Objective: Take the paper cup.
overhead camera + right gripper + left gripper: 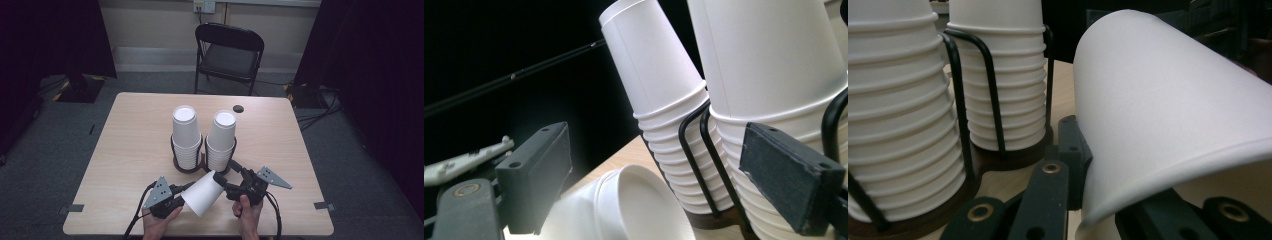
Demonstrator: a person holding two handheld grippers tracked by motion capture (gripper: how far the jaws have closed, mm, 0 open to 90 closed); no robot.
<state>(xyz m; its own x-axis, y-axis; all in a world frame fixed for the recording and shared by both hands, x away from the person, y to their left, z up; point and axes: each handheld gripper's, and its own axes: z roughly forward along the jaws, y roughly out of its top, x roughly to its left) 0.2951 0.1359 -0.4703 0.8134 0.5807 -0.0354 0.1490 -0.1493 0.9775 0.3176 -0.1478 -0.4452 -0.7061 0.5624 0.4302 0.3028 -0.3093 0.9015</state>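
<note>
Two hands at the near edge of the worktop (130,145), each holding a gripper. Left gripper (181,192) is clamped on the rim of a single white paper cup (202,193): in the left gripper view the jaws pinch the cup wall at its mouth, and the rim is squashed out of round there (1168,170). Cup lies tilted on its side, lifted off the wood, base pointing away toward the right gripper.

Right gripper (223,179) has its jaws spread wide with nothing between them. It sits just beside the cup's closed base. In the right gripper view the base (644,205) shows low between the two spread pads, not touched by either.

Directly behind the held cup, near the worktop's middle: a dark wire cup holder (201,162) with two rings on a wooden base. Each ring carries a stack of upside-down white paper cups, left stack (185,135) and right stack (221,140). The right gripper's far jaw sits very close to the right stack's lower cups and the wire loop; whether it touches them I cannot tell.

Farther back: a small dark round cap (238,108) on the wood near the far edge, a black folding chair (227,55) beyond it, and black curtains to both sides.
</note>
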